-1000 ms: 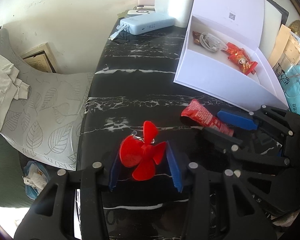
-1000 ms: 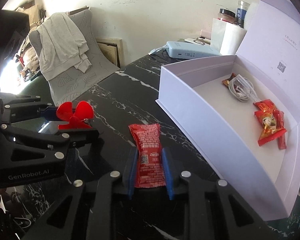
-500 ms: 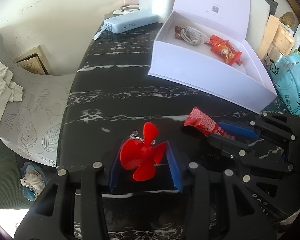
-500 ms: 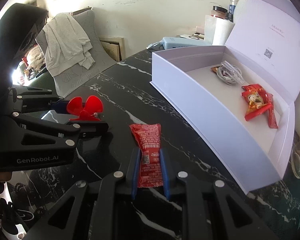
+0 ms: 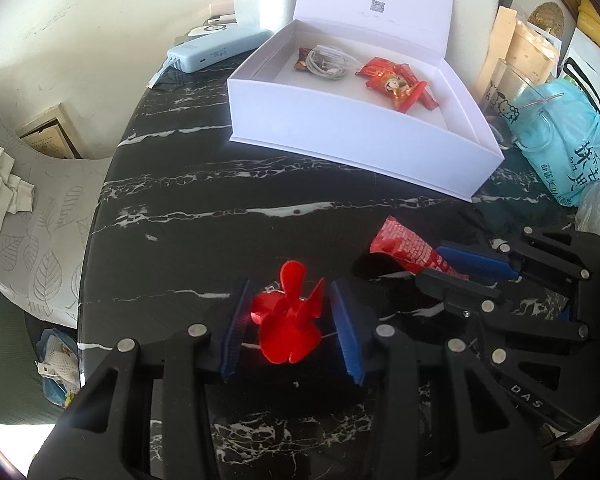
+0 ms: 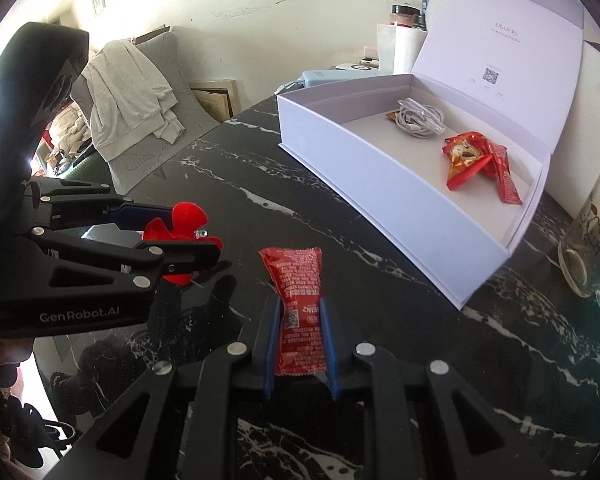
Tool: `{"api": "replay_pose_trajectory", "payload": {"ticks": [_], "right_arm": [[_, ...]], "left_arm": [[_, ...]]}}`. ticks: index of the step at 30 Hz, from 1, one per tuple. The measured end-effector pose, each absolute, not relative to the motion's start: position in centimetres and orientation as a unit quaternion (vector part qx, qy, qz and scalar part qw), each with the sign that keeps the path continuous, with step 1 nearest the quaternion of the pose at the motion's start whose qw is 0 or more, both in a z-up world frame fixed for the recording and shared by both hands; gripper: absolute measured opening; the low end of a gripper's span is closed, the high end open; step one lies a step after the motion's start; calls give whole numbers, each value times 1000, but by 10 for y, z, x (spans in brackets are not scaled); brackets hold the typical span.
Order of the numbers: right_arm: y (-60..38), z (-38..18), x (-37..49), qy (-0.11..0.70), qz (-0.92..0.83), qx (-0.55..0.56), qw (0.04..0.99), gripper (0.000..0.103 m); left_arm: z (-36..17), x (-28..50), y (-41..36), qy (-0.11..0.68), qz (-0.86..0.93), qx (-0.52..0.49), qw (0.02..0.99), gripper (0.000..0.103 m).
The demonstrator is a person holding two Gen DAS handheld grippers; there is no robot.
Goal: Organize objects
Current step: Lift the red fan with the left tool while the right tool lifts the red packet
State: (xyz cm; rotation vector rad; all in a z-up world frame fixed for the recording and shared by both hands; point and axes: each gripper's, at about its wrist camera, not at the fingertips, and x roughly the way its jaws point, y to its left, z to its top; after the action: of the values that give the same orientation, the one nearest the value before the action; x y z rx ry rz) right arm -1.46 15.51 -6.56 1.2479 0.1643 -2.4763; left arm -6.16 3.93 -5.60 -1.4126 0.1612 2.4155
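Both tools loaded, white box point(image 6: 400, 184) ahead beyond the pads.
Left tool point(image 5: 290, 330) clamped on light, stiff, probably brittle red propeller point(image 5: 290, 322); right tool point(image 6: 299, 334) pinching soft, crinkly sauce packet point(image 6: 300, 308) mid-body above tabletop point(image 5: 220, 216).

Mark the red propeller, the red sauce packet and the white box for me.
red propeller point(image 5: 290, 326), left wrist view, on its hub between the blades.
red sauce packet point(image 6: 300, 312), right wrist view, on its pinched middle.
white box point(image 6: 400, 204), right wrist view, on its near outer wall.

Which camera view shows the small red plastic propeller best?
The left wrist view: the small red plastic propeller faces the camera, blades visible. The right wrist view shows it sideways, partly hidden behind a black finger.
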Motion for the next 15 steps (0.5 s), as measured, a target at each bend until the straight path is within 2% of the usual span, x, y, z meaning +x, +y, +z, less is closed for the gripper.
{"api": "replay_pose_trajectory", "payload": {"ticks": [15], "right_arm": [[168, -71, 3, 41, -870, 457, 179, 19]], "left_arm": [[-63, -54, 34, 43, 848, -507, 147, 40]]}}
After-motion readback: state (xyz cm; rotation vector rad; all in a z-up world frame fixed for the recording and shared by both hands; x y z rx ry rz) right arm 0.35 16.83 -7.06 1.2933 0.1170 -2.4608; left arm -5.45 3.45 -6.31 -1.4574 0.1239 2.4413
